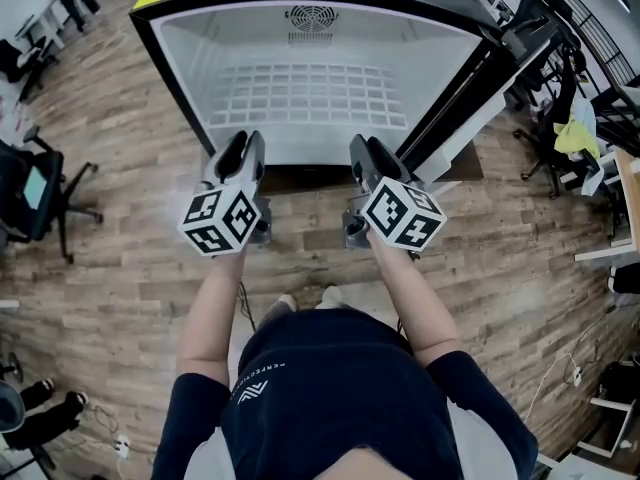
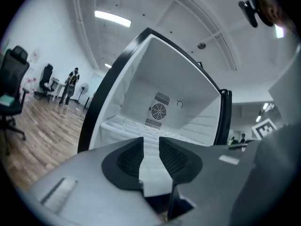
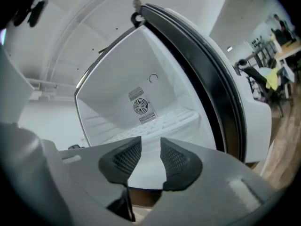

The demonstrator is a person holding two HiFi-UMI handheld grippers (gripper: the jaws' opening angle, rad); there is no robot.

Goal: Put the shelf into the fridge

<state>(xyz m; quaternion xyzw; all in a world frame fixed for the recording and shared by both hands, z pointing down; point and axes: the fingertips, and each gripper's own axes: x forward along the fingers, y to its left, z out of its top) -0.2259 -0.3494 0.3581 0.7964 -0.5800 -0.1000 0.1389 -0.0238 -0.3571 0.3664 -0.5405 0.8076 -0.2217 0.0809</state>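
Shelf [image 1: 310,93] was just 1: a white wire grid lying flat inside the 1 open fridge [image 1: 175,53], under the round fan [image 1: 311,17] on the back wall. 2 grippers hung just outside the fridge's front edge, left gripper [image 1: 240,146] and right gripper [image 1: 366,150], both jaws apart and gripping nothing. Door [image 1: 465,98] stood open on the right, with wood floor [image 1: 130,268] all round.

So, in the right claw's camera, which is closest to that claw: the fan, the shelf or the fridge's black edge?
1. The fridge's black edge, at the front, to the right of the right claw.
2. The shelf, inside the fridge, low down.
3. The fan, on the back wall, farthest away.
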